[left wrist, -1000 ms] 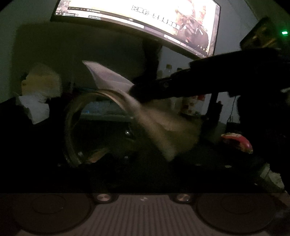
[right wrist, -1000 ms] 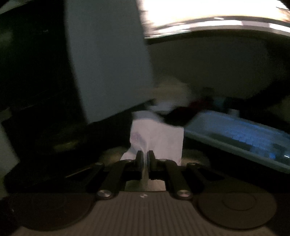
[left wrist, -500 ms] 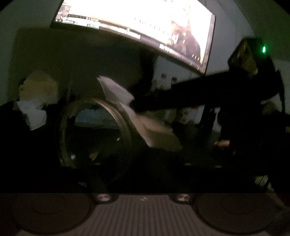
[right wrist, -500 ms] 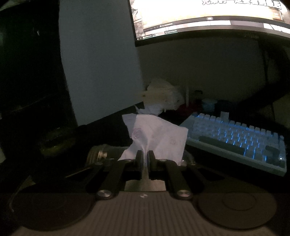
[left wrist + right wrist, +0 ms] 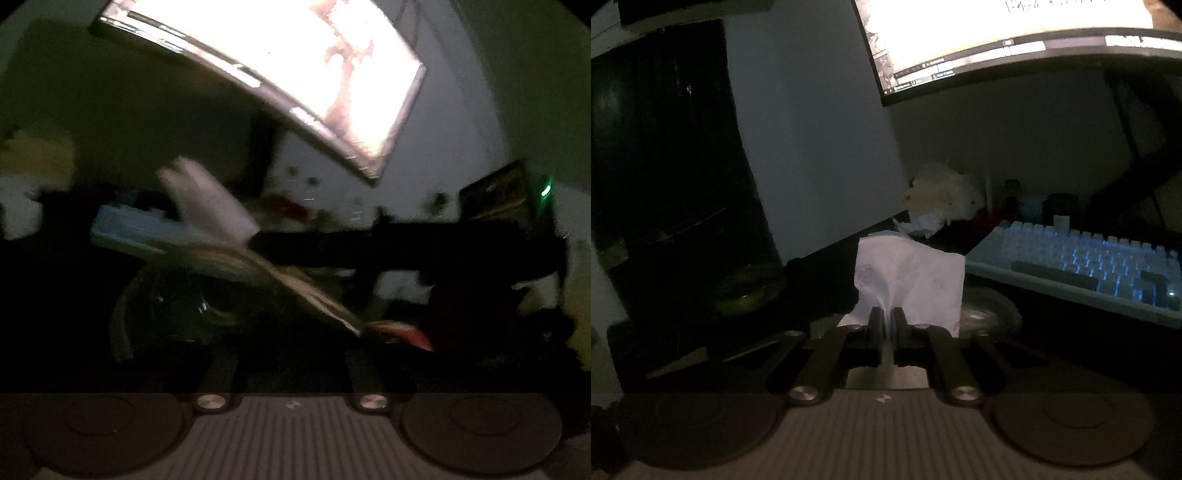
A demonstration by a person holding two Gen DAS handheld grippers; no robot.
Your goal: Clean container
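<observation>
The scene is dark and the left wrist view is blurred. My left gripper (image 5: 291, 332) is shut on a clear glass jar (image 5: 173, 306) that lies sideways with its mouth toward the left. My right gripper (image 5: 886, 314) is shut on a white tissue (image 5: 912, 280). In the left wrist view the right gripper (image 5: 266, 236) reaches in from the right and holds the tissue (image 5: 210, 199) over the jar's upper rim. The jar's rim (image 5: 990, 314) shows just right of the tissue in the right wrist view.
A lit curved monitor (image 5: 295, 66) hangs above. A backlit keyboard (image 5: 1089, 266) lies at the right, with crumpled tissues (image 5: 942, 199) behind it. A dark computer case (image 5: 665, 166) stands at the left. A red packet (image 5: 402, 332) lies at the right.
The left gripper and jar have swung, so the monitor now looms larger. The right gripper with the tissue has drawn back from inside the jar toward its rim.
</observation>
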